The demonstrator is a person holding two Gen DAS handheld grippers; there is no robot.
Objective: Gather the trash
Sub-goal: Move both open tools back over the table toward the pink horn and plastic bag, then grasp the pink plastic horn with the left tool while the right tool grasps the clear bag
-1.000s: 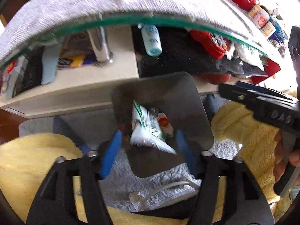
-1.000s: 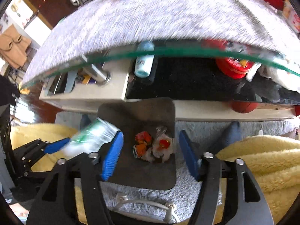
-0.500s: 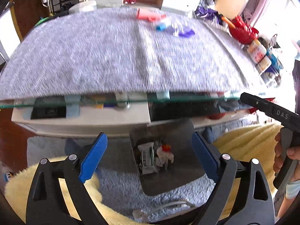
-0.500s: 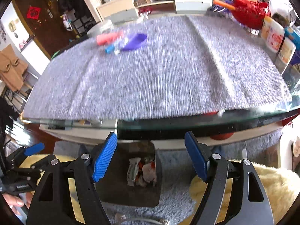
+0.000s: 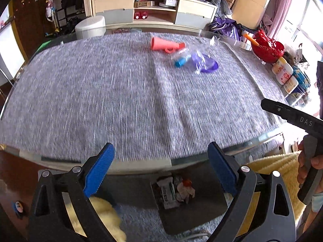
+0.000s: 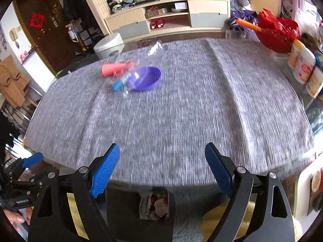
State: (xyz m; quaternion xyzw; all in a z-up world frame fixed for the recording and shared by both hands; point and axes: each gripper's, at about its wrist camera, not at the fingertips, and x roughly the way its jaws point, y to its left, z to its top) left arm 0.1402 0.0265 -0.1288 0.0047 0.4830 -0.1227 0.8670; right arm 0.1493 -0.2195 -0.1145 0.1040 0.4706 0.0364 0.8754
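Below the table edge, a dark bin [image 5: 193, 205] holds wrappers — both grippers, left [image 5: 161, 173] and right [image 6: 161, 171], just spread wide, empty; the far clear plastic wrap [image 6: 129, 76] could slip.

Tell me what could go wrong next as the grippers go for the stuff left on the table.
1. The clear plastic wrapper lies over the blue tube and against the purple lid, so a grab may lift or drag the wrong piece.
2. The pink cone lies on its side and could roll off the gray cloth.
3. The trash bin sits on the floor below the table edge, so a drop could miss it.
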